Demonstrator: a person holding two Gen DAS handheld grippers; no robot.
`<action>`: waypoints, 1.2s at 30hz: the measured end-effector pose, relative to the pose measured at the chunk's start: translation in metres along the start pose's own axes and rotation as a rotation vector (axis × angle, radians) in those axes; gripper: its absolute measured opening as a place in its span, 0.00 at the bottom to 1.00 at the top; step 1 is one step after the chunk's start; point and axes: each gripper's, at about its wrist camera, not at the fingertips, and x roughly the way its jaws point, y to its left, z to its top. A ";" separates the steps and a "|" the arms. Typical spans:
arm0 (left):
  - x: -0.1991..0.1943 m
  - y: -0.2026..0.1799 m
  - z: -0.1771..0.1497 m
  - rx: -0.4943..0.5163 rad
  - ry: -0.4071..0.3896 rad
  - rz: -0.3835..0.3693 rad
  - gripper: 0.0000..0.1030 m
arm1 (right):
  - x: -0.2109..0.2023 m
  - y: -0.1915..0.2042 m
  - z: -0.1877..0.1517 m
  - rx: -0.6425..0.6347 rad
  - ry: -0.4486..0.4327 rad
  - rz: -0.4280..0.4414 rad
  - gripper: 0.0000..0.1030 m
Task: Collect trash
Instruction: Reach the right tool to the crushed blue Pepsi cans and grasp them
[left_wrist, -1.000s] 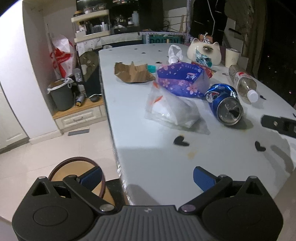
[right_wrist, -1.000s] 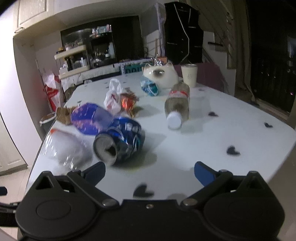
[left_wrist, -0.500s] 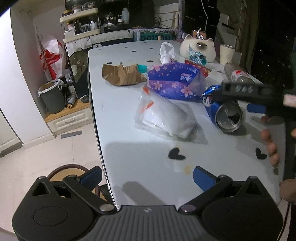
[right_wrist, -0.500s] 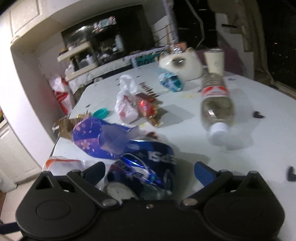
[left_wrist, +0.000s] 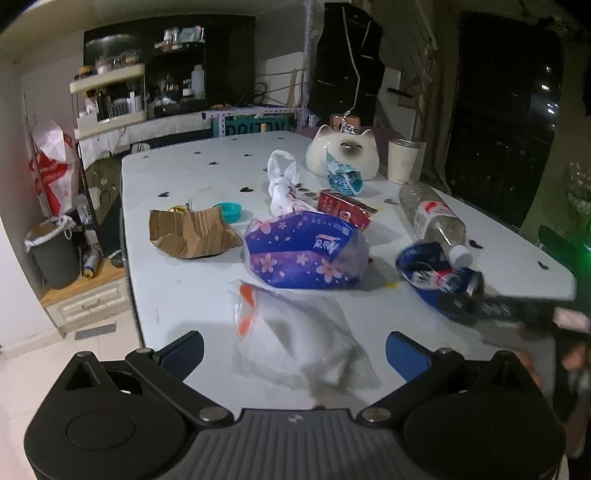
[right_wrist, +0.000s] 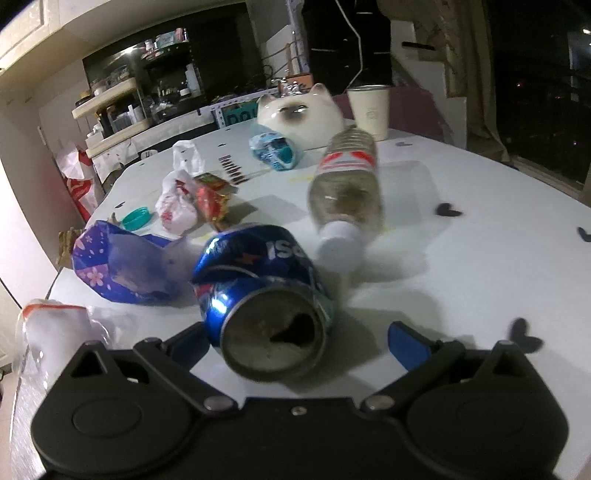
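Note:
Trash lies on a white table (left_wrist: 192, 177). My left gripper (left_wrist: 294, 350) is open, its jaws on either side of a clear plastic bag (left_wrist: 295, 339) with an orange strip. My right gripper (right_wrist: 295, 339) is open around a crushed blue Pepsi can (right_wrist: 266, 291), which lies between the jaws with its opening toward the camera. The can (left_wrist: 436, 280) also shows in the left wrist view, with the right gripper blurred beside it. A purple flowered packet (left_wrist: 306, 254), torn brown cardboard (left_wrist: 188, 232), a clear bottle (right_wrist: 347, 184), a red wrapper (left_wrist: 345, 212) and a knotted white bag (left_wrist: 282, 184) lie beyond.
A cat-shaped ceramic (left_wrist: 343, 155), a paper cup (left_wrist: 402, 160) and a teal wrapper (left_wrist: 343, 181) stand at the far end. A teal lid (left_wrist: 229, 211) lies by the cardboard. A dark bin (left_wrist: 55, 251) stands on the floor left of the table.
Both grippers moved forward. The left gripper now has the clear bag between its jaws. The right gripper has closed in on the can, which now lies between its open jaws.

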 end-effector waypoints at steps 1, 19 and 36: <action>0.004 0.003 0.002 -0.019 0.007 -0.011 1.00 | -0.003 -0.003 -0.001 -0.003 -0.004 -0.008 1.00; -0.015 -0.008 -0.021 -0.130 -0.055 -0.260 1.00 | -0.033 0.003 0.002 0.063 -0.101 0.055 1.00; 0.019 0.006 -0.025 -0.211 -0.014 -0.347 0.95 | -0.014 -0.045 0.002 0.116 -0.082 -0.169 1.00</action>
